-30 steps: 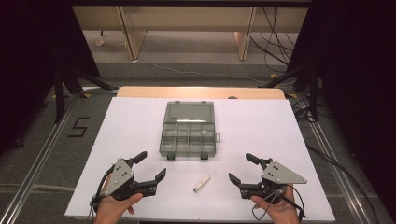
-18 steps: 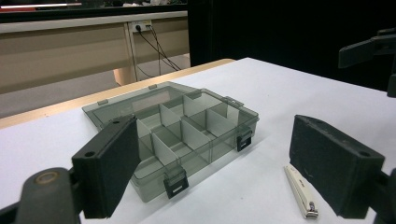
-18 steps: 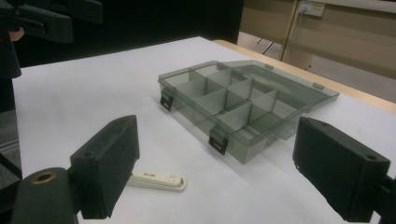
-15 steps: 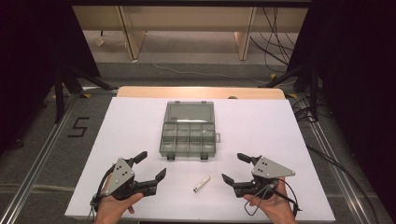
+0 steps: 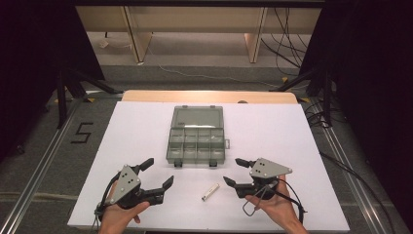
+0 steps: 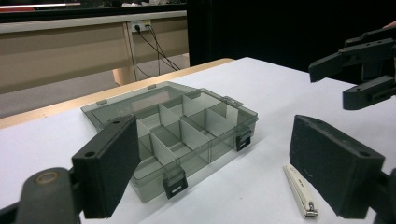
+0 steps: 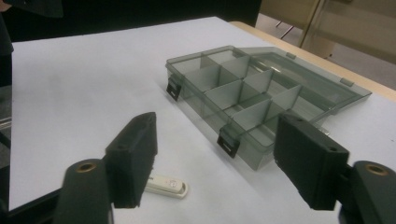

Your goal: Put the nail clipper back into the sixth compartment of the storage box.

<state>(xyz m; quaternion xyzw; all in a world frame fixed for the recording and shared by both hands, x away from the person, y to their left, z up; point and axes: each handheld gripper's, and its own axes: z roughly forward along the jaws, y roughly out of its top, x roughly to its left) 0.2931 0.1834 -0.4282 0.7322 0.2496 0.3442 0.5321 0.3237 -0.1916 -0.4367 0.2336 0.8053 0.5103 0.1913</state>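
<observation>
While both hands rest near the front edge of the white tabletop (image 5: 146, 126), a small white stick-shaped thing with a metal end (image 5: 210, 192) lies flat between them, just in front of the organizer box (image 5: 197, 141) and not touching it. The right tool (image 5: 237, 171) points toward the left, its jaws apart with nothing between them; they have just been closing a little, and the white stick sits just off their tips, untouched. In the right gripper view the stick (image 7: 167, 185) shows beside and partly behind the jaw on the picture's left, flat on the tabletop. The left tool (image 5: 157, 173) sits on the other side of the stick, its jaws spread wide and empty. In the left gripper view the stick (image 6: 298, 191) lies next to the jaw on the picture's right, and the right tool (image 6: 348, 77) shows farther off at the upper right. The organizer box is smoky clear plastic, its lid (image 5: 197, 117) folded open flat on the far side, its compartments divided by thin walls and two black latches on its near wall.
</observation>
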